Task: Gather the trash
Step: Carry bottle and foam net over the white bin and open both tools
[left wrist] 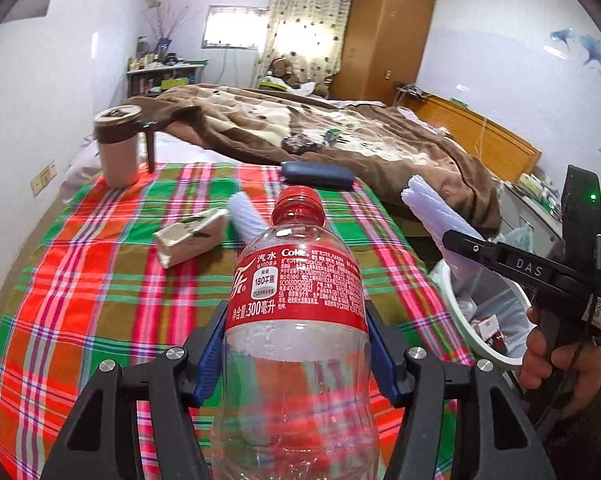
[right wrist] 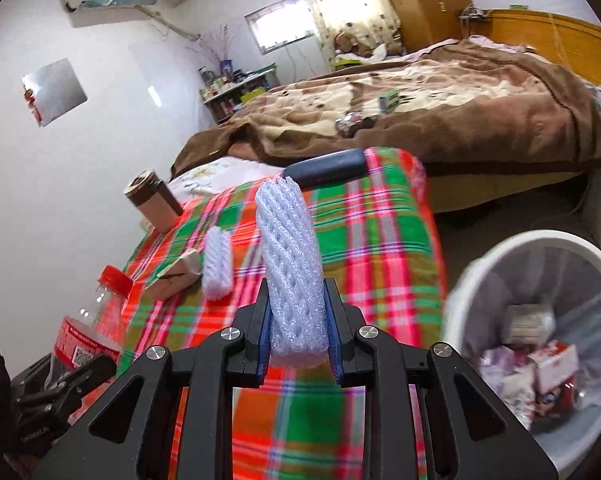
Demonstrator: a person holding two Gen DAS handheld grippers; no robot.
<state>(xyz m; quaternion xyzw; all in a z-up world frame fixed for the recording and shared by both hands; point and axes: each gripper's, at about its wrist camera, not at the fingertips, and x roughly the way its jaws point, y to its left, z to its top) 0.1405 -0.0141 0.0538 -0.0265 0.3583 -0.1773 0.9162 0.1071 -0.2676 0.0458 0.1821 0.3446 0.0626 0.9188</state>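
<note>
We are looking from two fisheye cameras, each sitting just behind its own gripper and facing forward and downward over the plaid cloth [left wrist: 100, 280]. The left view is sitting close behind the bottle [left wrist: 296, 320], which is filling the lower middle. The right view is tilting, with the white bin [right wrist: 540, 320] at lower right. Both are sharing the cloth, the cup [left wrist: 118, 148], the brown blanket [right wrist: 440, 112] and the wardrobe [left wrist: 384, 36] beyond.
</note>
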